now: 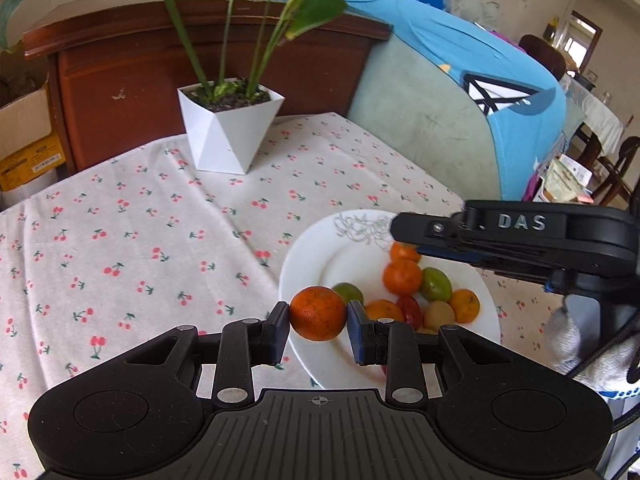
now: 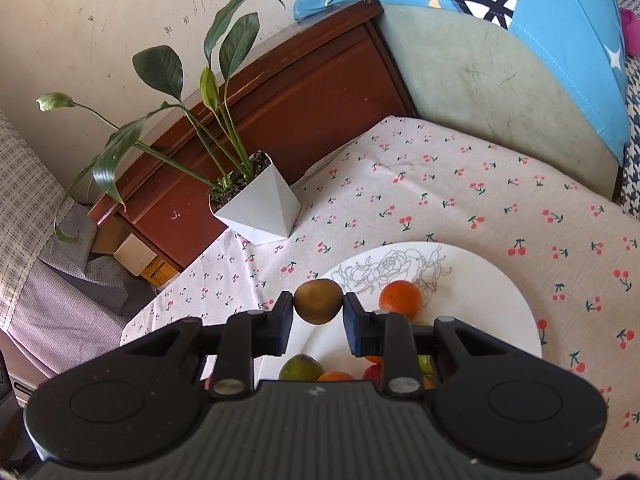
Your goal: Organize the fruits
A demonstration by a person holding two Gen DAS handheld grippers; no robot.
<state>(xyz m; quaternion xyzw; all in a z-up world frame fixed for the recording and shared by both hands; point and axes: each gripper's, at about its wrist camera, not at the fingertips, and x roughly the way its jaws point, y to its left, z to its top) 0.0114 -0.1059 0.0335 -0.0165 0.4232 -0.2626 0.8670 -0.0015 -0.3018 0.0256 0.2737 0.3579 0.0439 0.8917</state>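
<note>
My left gripper (image 1: 318, 320) is shut on an orange mandarin (image 1: 318, 313), held just above the left rim of a white plate (image 1: 308, 264). On the plate lie several small fruits: mandarins (image 1: 402, 277), green ones (image 1: 436, 284) and a red one (image 1: 411, 312). In the right wrist view my right gripper (image 2: 319, 307) is shut on a brownish-green round fruit (image 2: 319, 301) over the plate's (image 2: 492, 280) left edge. A mandarin (image 2: 400, 299) lies behind it. The right gripper also reaches in from the right in the left wrist view, over the plate.
A white faceted pot with a leafy plant (image 1: 230, 130) stands at the back of the cherry-print tablecloth (image 1: 140, 240). Behind are a wooden headboard (image 1: 200, 60) and a green cushion with a blue cloth (image 1: 460, 100). A gloved hand (image 1: 580, 352) shows at the right.
</note>
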